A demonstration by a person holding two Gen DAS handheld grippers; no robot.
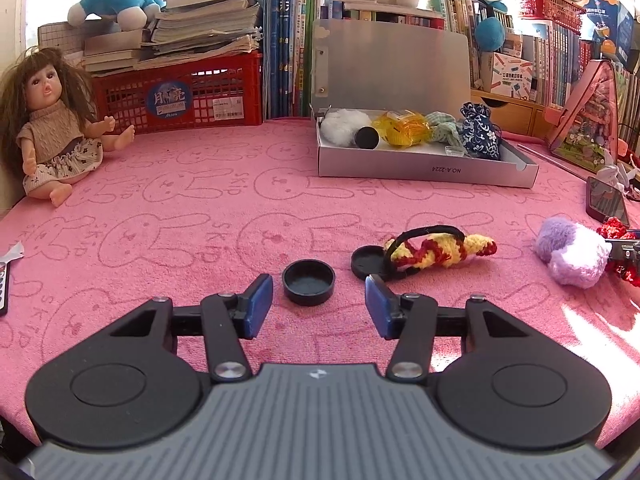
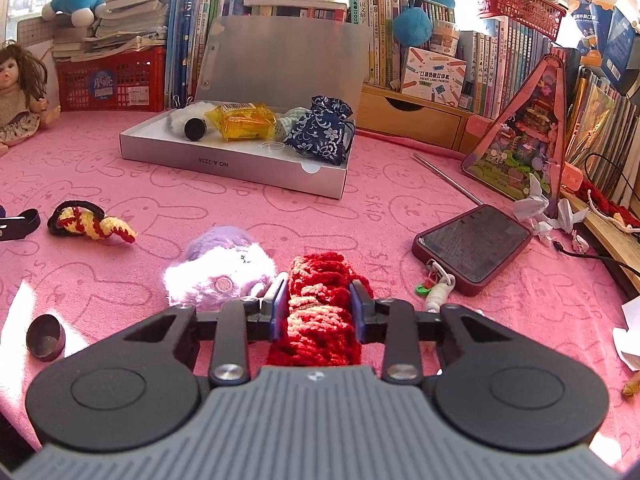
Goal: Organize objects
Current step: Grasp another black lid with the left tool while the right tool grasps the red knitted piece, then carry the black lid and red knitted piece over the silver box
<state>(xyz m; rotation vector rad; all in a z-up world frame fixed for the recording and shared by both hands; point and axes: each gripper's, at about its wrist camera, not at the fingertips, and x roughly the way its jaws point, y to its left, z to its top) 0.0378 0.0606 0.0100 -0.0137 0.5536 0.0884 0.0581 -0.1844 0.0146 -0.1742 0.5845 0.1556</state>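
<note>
We are gripping the red knitted piece (image 2: pixel 320 304) in the right tongs (image 2: pixel 319 306), on the desk in front of the open box (image 2: pixel 240 168), while the left tongs (image 1: pixel 319 306) are hanging part-open and empty near a black cap (image 1: pixel 308 282); next, probably, lifting it into that box.

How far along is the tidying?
Partway. The open box already holds a blue floral pouch and yellow packet. The right gripper has its jaws shut on red yarn. The purple plush and black cap remain out.
</note>
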